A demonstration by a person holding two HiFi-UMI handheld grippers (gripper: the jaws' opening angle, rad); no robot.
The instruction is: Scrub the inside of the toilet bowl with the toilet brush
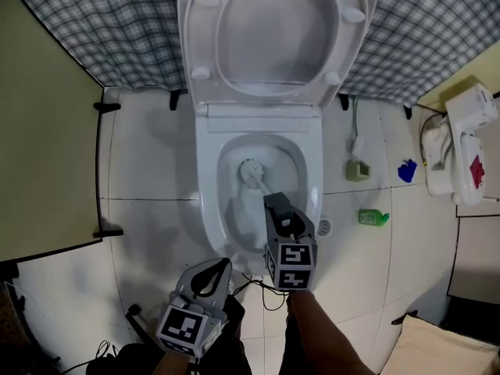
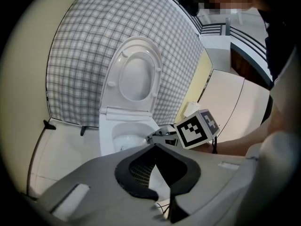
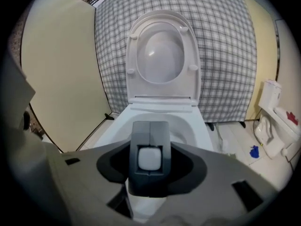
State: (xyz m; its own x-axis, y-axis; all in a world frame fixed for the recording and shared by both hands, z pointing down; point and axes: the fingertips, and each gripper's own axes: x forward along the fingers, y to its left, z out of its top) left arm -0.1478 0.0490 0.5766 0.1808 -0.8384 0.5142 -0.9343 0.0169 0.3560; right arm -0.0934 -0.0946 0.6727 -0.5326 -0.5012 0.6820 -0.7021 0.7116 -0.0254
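Nearest the person, low and left in the head view, the left hand-held gripper [image 1: 221, 266] hangs over the floor in front of the toilet. Its jaws are pressed together with nothing between them. Just beside it, to the right and slightly farther forward, the right hand-held gripper [image 1: 279, 209] reaches over the front rim of the toilet bowl [image 1: 207, 186]. Its jaws are pinching the handle end of the toilet brush [image 1: 251, 172], which shows as a pale square between them in the right gripper view.

The brush slants down and away from that hand-held gripper, its round bristled head sitting low inside the bowl, towards the back. On the white tiled floor [image 1: 148, 162] to the right of the toilet lie a green bottle [image 1: 373, 218] and, farther off, a small blue object [image 1: 406, 170]. Beyond the bowl, the seat and lid [image 1: 273, 30] stand raised, leaning against a grey checked cloth [image 1: 101, 22] that covers the wall behind.
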